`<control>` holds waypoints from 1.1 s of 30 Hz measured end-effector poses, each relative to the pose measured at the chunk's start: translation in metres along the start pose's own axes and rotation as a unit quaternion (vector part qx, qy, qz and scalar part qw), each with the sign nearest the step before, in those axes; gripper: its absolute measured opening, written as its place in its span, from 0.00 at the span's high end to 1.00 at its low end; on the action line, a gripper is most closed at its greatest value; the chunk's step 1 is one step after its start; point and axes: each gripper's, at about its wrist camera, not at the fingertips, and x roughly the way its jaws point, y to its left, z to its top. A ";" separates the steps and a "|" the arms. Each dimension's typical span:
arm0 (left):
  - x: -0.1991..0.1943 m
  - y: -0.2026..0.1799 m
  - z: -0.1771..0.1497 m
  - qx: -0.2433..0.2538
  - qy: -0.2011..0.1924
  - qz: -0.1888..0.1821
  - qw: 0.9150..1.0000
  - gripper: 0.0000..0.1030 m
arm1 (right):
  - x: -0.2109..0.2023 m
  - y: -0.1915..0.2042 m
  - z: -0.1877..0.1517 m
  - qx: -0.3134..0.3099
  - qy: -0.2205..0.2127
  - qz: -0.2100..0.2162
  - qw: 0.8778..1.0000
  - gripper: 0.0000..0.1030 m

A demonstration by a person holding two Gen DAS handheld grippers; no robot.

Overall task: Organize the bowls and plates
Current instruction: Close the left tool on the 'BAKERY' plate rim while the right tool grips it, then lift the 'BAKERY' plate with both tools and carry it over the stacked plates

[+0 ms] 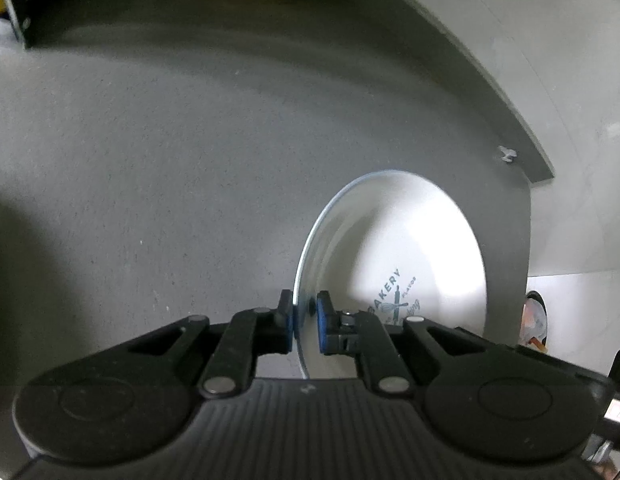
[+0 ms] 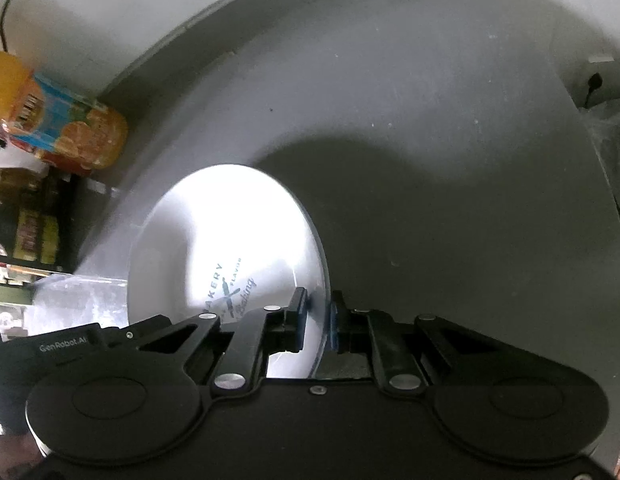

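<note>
Two grippers: left gripper (image 1: 304, 322) and right gripper (image 2: 316, 320) each pinch opposite rims of one white plate (image 1: 390, 248), held over the grey shelf (image 1: 150, 160).
Risk: thin rim could slip if either pinch loosens.
Beyond: orange bottle (image 2: 70, 136) stands well apart.

black tool (image 1: 304, 320), blue pads (image 1: 322, 324)

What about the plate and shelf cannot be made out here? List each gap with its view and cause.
- Left wrist view: the plate's near rim is hidden behind the left tongs.
- Left wrist view: the plate print below "BAKERY" is blurred and partly covered.
- Right wrist view: the plate centre is washed out by glare.
- Right wrist view: the right tongs hide the near rim.
- Right wrist view: the juice bottle is cut off by the edge.
</note>
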 end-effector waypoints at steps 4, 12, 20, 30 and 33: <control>-0.012 0.001 0.000 -0.007 -0.009 -0.005 1.000 0.91 | -0.014 0.003 0.000 -0.013 -0.012 0.020 1.000 0.91; -0.033 -0.001 0.003 -0.006 -0.037 -0.008 0.999 0.91 | -0.031 0.013 0.006 -0.036 -0.037 0.044 0.998 0.92; -0.050 0.005 0.012 -0.009 -0.056 -0.014 0.998 0.92 | -0.039 0.035 0.012 -0.052 -0.058 0.052 0.996 0.92; -0.076 0.024 0.023 -0.005 -0.063 -0.030 0.998 0.91 | -0.049 0.074 0.012 -0.076 -0.086 0.045 0.992 0.92; -0.087 0.033 0.025 0.002 -0.067 -0.036 0.997 0.91 | -0.051 0.085 0.006 -0.079 -0.090 0.045 0.992 0.92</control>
